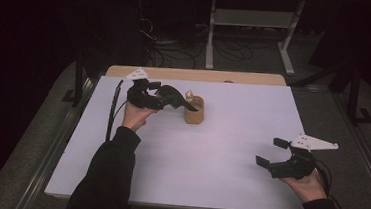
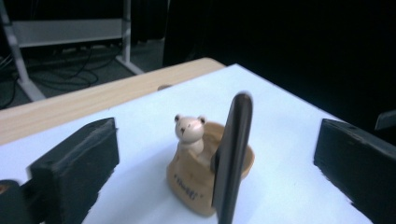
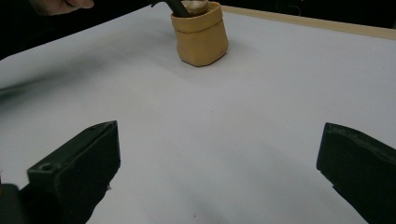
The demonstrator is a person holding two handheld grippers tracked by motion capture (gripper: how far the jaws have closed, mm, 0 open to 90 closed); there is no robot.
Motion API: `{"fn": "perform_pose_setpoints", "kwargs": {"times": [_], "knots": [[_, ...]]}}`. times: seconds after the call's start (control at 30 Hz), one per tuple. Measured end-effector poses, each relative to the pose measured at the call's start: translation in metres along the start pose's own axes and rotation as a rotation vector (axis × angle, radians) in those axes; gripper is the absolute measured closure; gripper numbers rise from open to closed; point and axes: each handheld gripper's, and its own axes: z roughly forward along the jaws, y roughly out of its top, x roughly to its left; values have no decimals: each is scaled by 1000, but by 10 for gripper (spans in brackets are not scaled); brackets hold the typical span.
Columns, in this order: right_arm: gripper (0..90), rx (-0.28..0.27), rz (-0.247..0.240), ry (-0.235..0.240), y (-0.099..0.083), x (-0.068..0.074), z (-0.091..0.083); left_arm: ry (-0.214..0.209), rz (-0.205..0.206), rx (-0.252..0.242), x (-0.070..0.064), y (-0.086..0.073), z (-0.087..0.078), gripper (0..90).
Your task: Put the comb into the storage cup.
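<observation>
A tan pot-shaped holder [image 1: 194, 115] [image 2: 187, 183] [image 3: 201, 37] stands on the white table top [image 1: 230, 153], left of centre near the back. A small bear figure [image 2: 189, 130] [image 1: 189, 94] sits on its rim. A slim dark flat piece with a rounded end [image 2: 232, 154] [image 3: 176, 6] stands tilted in the holder. My left gripper [image 1: 174, 99] [image 2: 219, 140] is at the holder, open, its jaws wide on either side of the dark piece and not touching it. My right gripper [image 1: 271, 152] [image 3: 219, 154] hovers open above the table's front right, nothing between its jaws.
A strip of bare wood [image 1: 196, 75] runs along the table's back edge. Behind it on the floor stand a white metal frame [image 1: 250, 19] and loose cables [image 1: 178, 48]. White surface lies between the right gripper and the holder.
</observation>
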Motion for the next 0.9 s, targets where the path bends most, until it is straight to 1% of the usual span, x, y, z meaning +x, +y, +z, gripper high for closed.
{"fn": "perform_pose_setpoints", "kwargs": {"times": [0.2, 0.47, 0.9], "knots": [[0, 2, -2, -1, 0, 0, 0, 7, 7, -3, 1, -4, -6, 0], [0, 3, -2, 0, 0, 0, 0, 5, 22, 0, 0, -5, -15, 0], [0, 10, -6, -2, -1, 0, 1, 8, 39, 28, -2, -10, -27, 0]]}}
